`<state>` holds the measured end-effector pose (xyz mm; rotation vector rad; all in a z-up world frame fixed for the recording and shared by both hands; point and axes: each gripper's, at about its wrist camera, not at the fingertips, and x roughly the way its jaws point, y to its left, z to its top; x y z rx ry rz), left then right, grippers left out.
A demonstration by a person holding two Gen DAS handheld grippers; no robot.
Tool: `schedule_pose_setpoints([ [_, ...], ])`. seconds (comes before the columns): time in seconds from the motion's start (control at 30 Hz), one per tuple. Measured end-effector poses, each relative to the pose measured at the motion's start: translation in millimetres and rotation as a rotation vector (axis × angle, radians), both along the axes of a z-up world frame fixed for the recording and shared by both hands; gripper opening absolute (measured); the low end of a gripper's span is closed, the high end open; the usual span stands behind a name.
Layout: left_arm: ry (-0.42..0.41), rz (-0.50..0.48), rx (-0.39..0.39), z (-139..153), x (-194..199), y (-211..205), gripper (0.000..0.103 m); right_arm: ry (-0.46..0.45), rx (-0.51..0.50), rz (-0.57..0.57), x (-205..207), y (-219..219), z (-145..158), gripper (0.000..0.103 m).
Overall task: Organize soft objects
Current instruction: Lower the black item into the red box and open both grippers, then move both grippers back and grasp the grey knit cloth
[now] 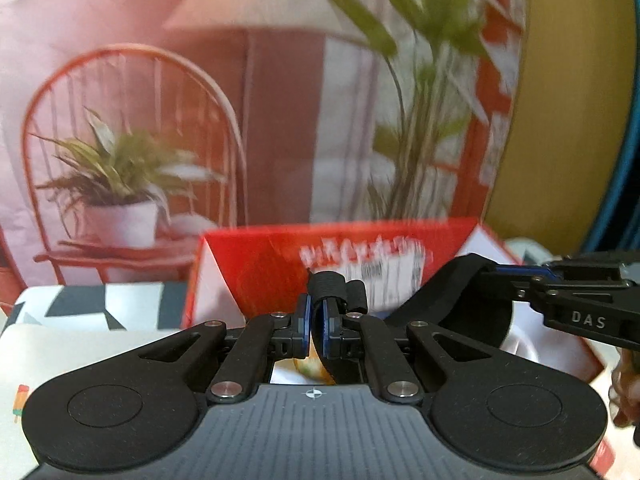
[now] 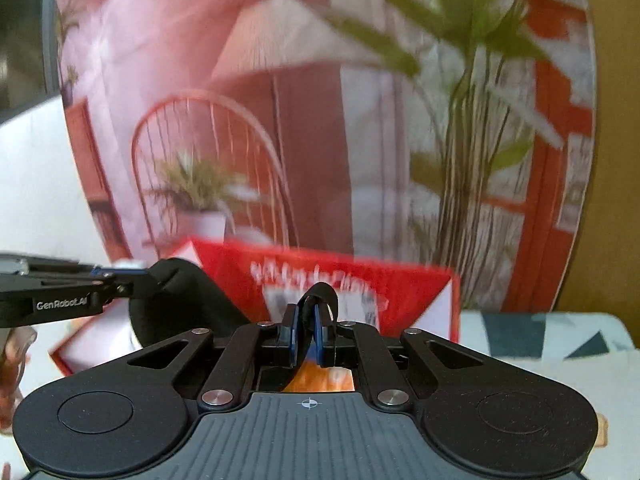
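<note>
A black soft strap-like item hangs stretched between my two grippers above an open red and white box. My left gripper is shut on one end of it, where a ribbed black roll sticks up. My right gripper is shut on the other end. In the left wrist view the right gripper comes in from the right. In the right wrist view the left gripper comes in from the left, with the wide black part below it.
A large round printed panel showing a chair and plants stands close behind the box. A cloth with a dark geometric pattern covers the table. The red box also shows in the right wrist view.
</note>
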<state>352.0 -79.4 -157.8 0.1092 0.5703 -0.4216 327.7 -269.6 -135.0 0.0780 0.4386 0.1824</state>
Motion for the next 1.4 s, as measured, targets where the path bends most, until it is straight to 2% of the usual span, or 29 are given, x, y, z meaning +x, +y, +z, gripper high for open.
schedule_pose_setpoints([
  [0.1,0.030,-0.022,0.041,-10.5,3.8,-2.7,0.007,0.060,-0.026,0.027,5.0,7.4,-15.4,0.008],
  [0.23,0.053,-0.034,0.061,-16.3,6.8,-2.8,0.007,0.095,-0.028,0.031,7.8,11.6,-24.7,0.008],
  [0.5,0.062,-0.021,0.085,-18.1,8.9,0.0,0.009,0.103,-0.034,0.002,6.6,8.5,-23.8,0.010],
  [0.57,0.057,-0.014,0.081,-13.5,7.7,2.2,0.012,0.083,-0.058,-0.032,2.7,8.9,-22.3,0.021],
  [0.6,0.058,-0.012,0.077,-11.4,6.9,4.5,0.020,0.076,-0.064,-0.037,0.8,8.8,-21.6,0.023],
  [0.63,0.057,-0.008,0.074,-9.2,6.0,6.6,0.028,0.069,-0.065,-0.039,-1.0,8.6,-21.0,0.025],
  [0.67,0.049,-0.003,0.069,-6.4,4.0,9.7,0.052,0.064,-0.067,-0.043,-2.8,8.5,-20.1,0.027],
  [0.7,0.039,0.000,0.061,-3.5,1.5,11.9,0.072,0.060,-0.070,-0.046,-4.8,9.0,-19.3,0.030],
  [0.77,0.016,-0.001,0.040,3.2,-4.5,17.5,0.082,0.047,-0.069,-0.047,-8.9,8.7,-16.9,0.053],
  [0.8,0.009,-0.001,0.036,6.7,-7.6,20.4,0.085,0.035,-0.069,-0.048,-12.0,9.1,-15.5,0.058],
  [1.03,-0.023,0.011,0.018,19.9,-32.5,36.3,0.094,-0.012,-0.045,-0.058,-32.0,10.2,-8.2,0.088],
  [1.17,-0.029,0.022,-0.007,18.3,-51.9,51.5,0.096,-0.051,-0.018,-0.064,-51.5,6.9,-7.9,0.095],
  [1.3,0.002,0.026,-0.039,10.2,-70.3,67.9,0.096,-0.112,0.010,-0.096,-78.4,2.2,-10.7,0.100],
  [1.4,0.020,0.030,-0.030,1.2,-82.3,76.1,0.096,-0.142,0.006,-0.104,-94.9,0.8,-13.7,0.102],
])
